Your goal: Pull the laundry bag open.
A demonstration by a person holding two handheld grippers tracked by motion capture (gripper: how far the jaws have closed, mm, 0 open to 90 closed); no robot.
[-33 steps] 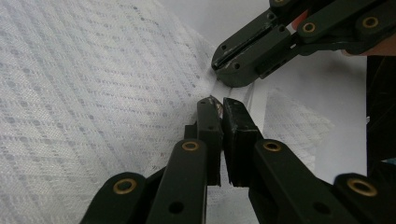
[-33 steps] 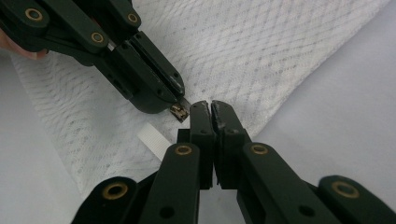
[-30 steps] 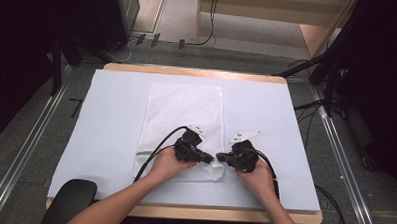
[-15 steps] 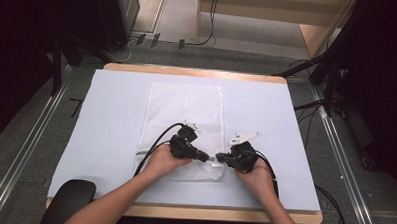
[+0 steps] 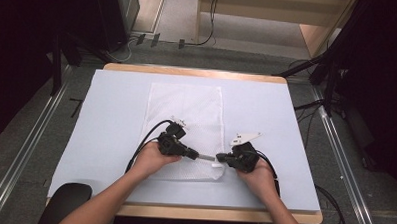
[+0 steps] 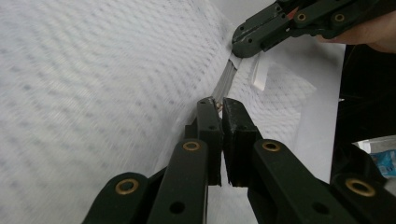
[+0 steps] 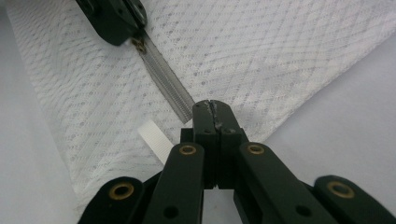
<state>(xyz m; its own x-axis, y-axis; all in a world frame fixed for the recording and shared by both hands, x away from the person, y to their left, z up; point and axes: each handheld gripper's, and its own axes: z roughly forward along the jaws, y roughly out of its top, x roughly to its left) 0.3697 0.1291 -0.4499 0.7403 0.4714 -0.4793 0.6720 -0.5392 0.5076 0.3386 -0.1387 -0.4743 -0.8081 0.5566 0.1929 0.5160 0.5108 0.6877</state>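
A white mesh bag (image 5: pixel 186 109) lies flat on the table, its zipper (image 5: pixel 207 157) running along the near edge. My left gripper (image 5: pixel 197 154) is shut on the small brass zipper pull (image 6: pixel 215 102), jaws pinched at its tip. My right gripper (image 5: pixel 219 156) faces it from the right, shut on the end of the zipper tape (image 7: pixel 166 77) at the bag's corner. A short stretch of grey zipper shows between the two grippers. A white tab (image 7: pixel 156 140) sticks out beside the right gripper (image 7: pixel 212 106). The left gripper (image 7: pixel 128 39) shows at the zipper's far end.
The table (image 5: pixel 286 120) has a pale cover with a wooden rim at front and back. A black seat (image 5: pixel 66 200) sits at the front left corner. Cables trail from both grippers, and more lie on the floor behind.
My left gripper has slid leftwards along the bag's near edge with the pull. More zipper now shows between the grippers. The right gripper has stayed in place.
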